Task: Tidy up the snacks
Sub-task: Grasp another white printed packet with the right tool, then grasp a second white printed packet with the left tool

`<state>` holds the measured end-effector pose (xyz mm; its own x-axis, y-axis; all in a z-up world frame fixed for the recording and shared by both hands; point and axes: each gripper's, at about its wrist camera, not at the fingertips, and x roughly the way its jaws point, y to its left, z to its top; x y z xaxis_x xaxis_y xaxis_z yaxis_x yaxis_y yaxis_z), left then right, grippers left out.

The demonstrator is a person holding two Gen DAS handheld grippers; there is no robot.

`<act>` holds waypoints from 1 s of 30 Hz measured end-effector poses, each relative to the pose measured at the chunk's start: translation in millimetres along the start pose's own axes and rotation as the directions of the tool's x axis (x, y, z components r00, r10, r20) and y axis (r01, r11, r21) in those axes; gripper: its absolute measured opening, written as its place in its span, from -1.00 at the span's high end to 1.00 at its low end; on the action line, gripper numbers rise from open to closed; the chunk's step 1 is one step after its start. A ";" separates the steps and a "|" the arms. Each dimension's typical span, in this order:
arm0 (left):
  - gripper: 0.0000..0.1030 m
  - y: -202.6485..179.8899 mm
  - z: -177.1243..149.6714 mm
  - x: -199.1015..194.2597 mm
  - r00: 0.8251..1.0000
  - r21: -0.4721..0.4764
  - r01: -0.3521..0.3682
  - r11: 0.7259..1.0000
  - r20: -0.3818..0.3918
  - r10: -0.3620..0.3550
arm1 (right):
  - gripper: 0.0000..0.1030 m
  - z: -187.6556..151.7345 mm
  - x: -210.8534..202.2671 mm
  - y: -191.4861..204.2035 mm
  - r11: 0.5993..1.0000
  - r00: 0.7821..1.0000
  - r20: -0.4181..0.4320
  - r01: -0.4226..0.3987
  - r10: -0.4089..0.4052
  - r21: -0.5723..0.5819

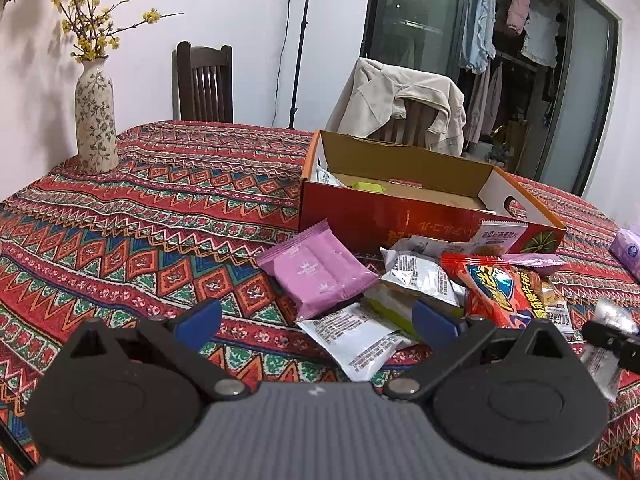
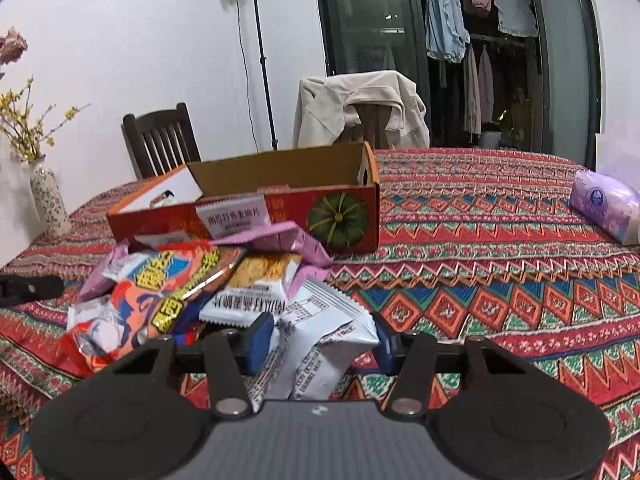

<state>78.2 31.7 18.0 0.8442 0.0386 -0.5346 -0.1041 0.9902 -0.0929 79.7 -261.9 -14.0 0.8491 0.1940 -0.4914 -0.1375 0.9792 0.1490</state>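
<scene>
A pile of snack packets lies on the patterned tablecloth in front of an open red cardboard box (image 1: 400, 220) (image 2: 280, 216) that holds a few packets. In the pile are a pink packet (image 1: 316, 272), a white packet (image 1: 356, 340), a silver one (image 1: 420, 276) and a red-orange bag (image 1: 500, 292) (image 2: 160, 288). My left gripper (image 1: 316, 324) hovers open just before the pile, nothing between its blue pads. My right gripper (image 2: 322, 340) is shut on a crumpled white printed packet (image 2: 320, 332) at the pile's near right edge; the left wrist view shows it at the far right (image 1: 608, 344).
A flowered vase (image 1: 96, 116) (image 2: 50, 200) with yellow blossoms stands at the table's far left. A purple tissue pack (image 2: 604, 208) lies at the right. Behind the table are a dark wooden chair (image 1: 204, 84) and a chair draped with a beige jacket (image 2: 360, 108).
</scene>
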 end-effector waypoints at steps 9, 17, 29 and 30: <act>-1.00 -17.9 -3.3 20.0 0.994 0.049 -0.048 0.998 -0.095 0.053 | 0.01 -2.2 1.4 -11.2 0.999 1.000 0.012 -0.019 0.018 0.031; -1.00 -30.8 -4.2 53.8 0.978 0.108 -0.095 0.990 -0.174 0.113 | 0.01 -5.6 2.9 -16.0 0.998 0.999 0.012 -0.036 0.035 0.048; -0.81 -32.1 -9.8 66.5 0.985 0.150 0.004 0.989 -0.172 0.023 | 0.00 -10.2 9.0 -19.8 0.996 0.999 -0.003 -0.052 0.052 0.066; -0.70 -32.7 -9.4 63.8 0.986 0.157 0.012 0.988 -0.164 0.014 | 0.00 -10.4 9.2 -20.0 0.996 0.999 -0.003 -0.052 0.052 0.066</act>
<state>130.4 0.4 -21.0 0.7447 0.0295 -0.6667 -0.0099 0.9994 0.0332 84.9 -279.1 -30.5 0.8394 0.2452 -0.4851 -0.1478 0.9618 0.2305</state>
